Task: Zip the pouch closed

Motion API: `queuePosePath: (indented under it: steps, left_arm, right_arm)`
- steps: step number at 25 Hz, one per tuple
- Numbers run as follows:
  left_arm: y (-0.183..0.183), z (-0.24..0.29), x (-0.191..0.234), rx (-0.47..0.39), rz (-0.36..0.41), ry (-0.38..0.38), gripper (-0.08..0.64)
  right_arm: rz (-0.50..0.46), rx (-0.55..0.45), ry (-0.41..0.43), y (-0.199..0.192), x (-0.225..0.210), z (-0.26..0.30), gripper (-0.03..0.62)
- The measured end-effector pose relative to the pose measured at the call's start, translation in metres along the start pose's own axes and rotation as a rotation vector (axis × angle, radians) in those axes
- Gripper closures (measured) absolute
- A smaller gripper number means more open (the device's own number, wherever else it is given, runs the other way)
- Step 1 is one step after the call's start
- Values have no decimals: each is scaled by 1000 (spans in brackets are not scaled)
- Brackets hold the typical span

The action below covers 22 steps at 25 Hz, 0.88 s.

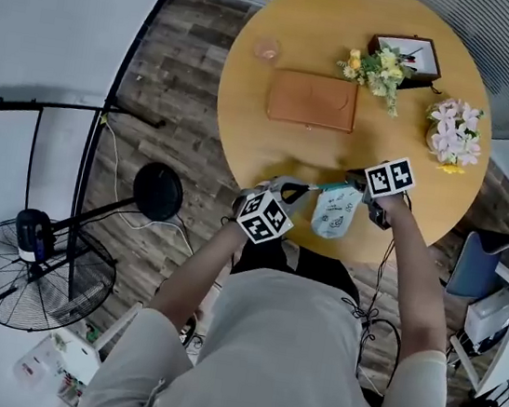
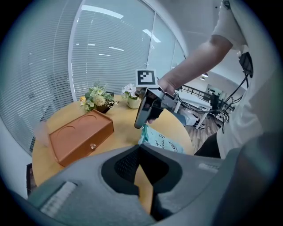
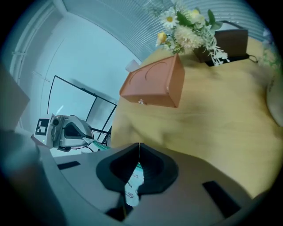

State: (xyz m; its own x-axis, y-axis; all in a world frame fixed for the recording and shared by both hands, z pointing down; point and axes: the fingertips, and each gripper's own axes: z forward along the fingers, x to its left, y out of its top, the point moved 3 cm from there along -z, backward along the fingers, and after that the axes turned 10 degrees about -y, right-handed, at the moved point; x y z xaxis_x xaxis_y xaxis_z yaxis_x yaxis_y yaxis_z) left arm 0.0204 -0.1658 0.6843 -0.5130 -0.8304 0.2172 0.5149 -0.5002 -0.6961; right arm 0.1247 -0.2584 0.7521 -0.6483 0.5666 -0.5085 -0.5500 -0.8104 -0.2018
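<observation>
Mint-green printed cloth makes up the pouch (image 1: 336, 214), which hangs in the air just over the near edge of the round wooden surface (image 1: 280, 154), strung between both tools. The left tool (image 2: 140, 146) is pressed together on one end of its top edge; whether it has the zip pull cannot be told. The right tool (image 3: 139, 148) is pinched on the other end, with cloth showing below its jaws. The pouch looks light, soft and floppy, so it will likely bunch unless held taut. The best hold is probably the pull in one tool and the seam end in the other.
</observation>
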Motion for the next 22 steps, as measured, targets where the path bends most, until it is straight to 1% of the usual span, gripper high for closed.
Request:
queuePosePath:
  steps: [5,8,10,13,17,22]
  left_arm:
    - [8,1,-1,28,-30,15,541]
    - [11,2,-1,49,-34,21,543]
    - [14,3,-4,64,-30,29,543]
    - [17,1,-8,78,-38,49,543]
    - [20,-1,-11,76,-59,56,543]
    - [31,7,-14,80,-57,71,543]
  right_arm:
    - [13,-37,-70,-13,-19,-22,586]
    - [21,-59,-74,-19,-22,-29,584]
    - [6,-66,-87,-24,-23,-35,584]
    - [-16,-64,-132,-36,-31,-44,586]
    - [41,-100,-93,-44,-37,-56,586]
    - [29,-125,-130,-52,-46,-64,584]
